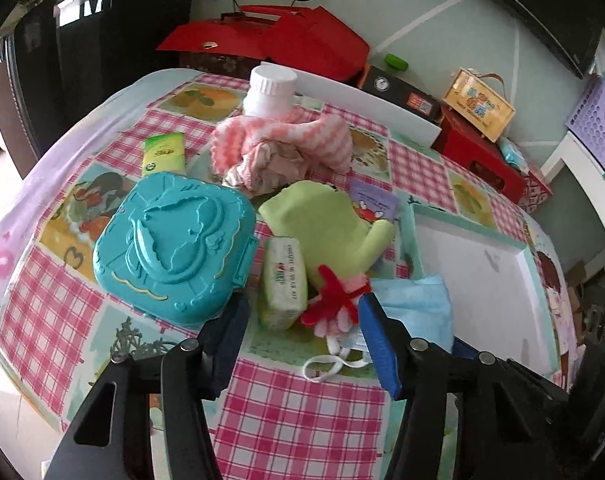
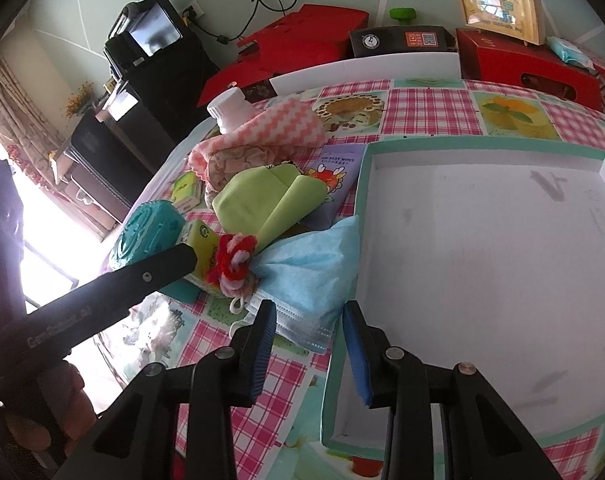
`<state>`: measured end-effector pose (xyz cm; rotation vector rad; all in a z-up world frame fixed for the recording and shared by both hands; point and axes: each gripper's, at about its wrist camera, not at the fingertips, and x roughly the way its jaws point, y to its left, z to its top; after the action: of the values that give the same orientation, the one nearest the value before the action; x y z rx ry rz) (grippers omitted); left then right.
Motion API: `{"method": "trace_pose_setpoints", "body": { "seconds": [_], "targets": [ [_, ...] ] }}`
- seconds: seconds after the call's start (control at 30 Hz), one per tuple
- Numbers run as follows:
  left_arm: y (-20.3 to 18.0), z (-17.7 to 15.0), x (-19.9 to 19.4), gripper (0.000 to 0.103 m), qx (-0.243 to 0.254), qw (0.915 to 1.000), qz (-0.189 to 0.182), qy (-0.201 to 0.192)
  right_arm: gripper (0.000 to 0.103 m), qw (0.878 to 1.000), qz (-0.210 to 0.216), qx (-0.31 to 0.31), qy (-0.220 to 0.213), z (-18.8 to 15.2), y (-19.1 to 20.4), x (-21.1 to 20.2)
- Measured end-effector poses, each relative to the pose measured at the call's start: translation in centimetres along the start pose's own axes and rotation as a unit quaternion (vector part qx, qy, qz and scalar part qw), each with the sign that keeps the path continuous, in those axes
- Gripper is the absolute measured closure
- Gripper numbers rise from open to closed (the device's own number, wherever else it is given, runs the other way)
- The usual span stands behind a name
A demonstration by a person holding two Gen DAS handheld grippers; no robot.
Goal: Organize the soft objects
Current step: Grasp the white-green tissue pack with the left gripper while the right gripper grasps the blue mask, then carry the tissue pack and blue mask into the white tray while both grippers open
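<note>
Right wrist view: blue face mask (image 2: 314, 268) lies on the checkered counter (image 2: 430, 112), touching the white tray (image 2: 482, 240). Right hand-held gripper (image 2: 310, 344) spread open around its near edge, gripping nothing. Left hand-held gripper (image 1: 302, 344) open, empty, near the red-and-pink yarn bow (image 1: 336, 300).

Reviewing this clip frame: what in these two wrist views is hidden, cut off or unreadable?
- Blue face mask: left wrist view, its near edge is hidden behind the left gripper finger.
- White bottle: both views, lower body covered by the pink striped cloth.
- Tissue pack: print too small to read.
- Baby wipes pack: right wrist view, partly under the green cloth.
- Teal-rimmed tray: its right side is cut off by the image edge.
</note>
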<state>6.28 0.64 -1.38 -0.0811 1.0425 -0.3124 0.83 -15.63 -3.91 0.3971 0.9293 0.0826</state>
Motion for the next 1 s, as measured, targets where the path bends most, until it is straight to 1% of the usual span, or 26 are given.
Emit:
{"method": "trace_pose_setpoints", "body": {
  "seconds": [0.03,0.07,0.1,0.13,0.2,0.23,0.27,0.3,0.47,0.7,0.87,1.0],
  "targets": [
    [0.1,-0.1,0.1,0.053,0.0,1.0,0.005,0.002,0.066,1.0,0.0,-0.001,0.001,0.0,0.0,0.0],
    [0.2,-0.1,0.3,0.062,0.0,1.0,0.007,0.004,0.069,1.0,0.0,-0.001,0.002,0.0,0.1,0.1],
    [0.2,-0.1,0.6,0.066,-0.001,0.9999,0.007,0.008,0.071,1.0,0.0,-0.001,0.003,0.0,0.1,0.1],
    [0.3,-0.1,0.7,0.067,-0.002,0.9999,0.005,0.009,0.072,1.0,0.0,-0.001,0.003,0.0,0.1,0.2],
    [0.1,-0.1,0.8,0.073,0.0,0.9999,0.006,0.008,0.073,1.0,0.0,-0.001,0.003,0.0,0.0,0.2],
    [0.0,0.0,0.9,0.075,0.005,0.9999,0.01,0.005,0.075,1.0,-0.001,-0.001,0.003,0.0,0.0,0.2],
    [-0.1,0.0,1.0,0.078,0.008,0.9999,0.013,0.002,0.079,1.0,-0.002,0.0,0.003,0.0,0.0,0.2],
    [-0.2,0.0,1.0,0.08,0.01,0.9999,0.013,0.001,0.08,1.0,-0.001,0.002,0.003,0.0,-0.1,0.2],
    [-0.4,0.2,1.4,0.081,0.019,0.9993,0.032,-0.005,0.084,1.0,0.0,0.004,0.002,-0.1,-0.2,0.1],
    [-0.1,0.2,1.8,0.081,0.021,0.9986,0.049,-0.008,0.085,1.0,0.0,0.007,0.001,-0.1,-0.3,0.1],
    [0.1,0.2,2.3,0.081,0.018,0.9984,0.054,0.0,0.085,1.0,0.0,0.008,0.0,-0.2,-0.3,0.1],
    [0.0,0.1,2.3,0.082,0.021,0.9982,0.056,-0.001,0.085,1.0,0.002,0.009,0.0,-0.2,-0.4,0.1]
  ]
}}
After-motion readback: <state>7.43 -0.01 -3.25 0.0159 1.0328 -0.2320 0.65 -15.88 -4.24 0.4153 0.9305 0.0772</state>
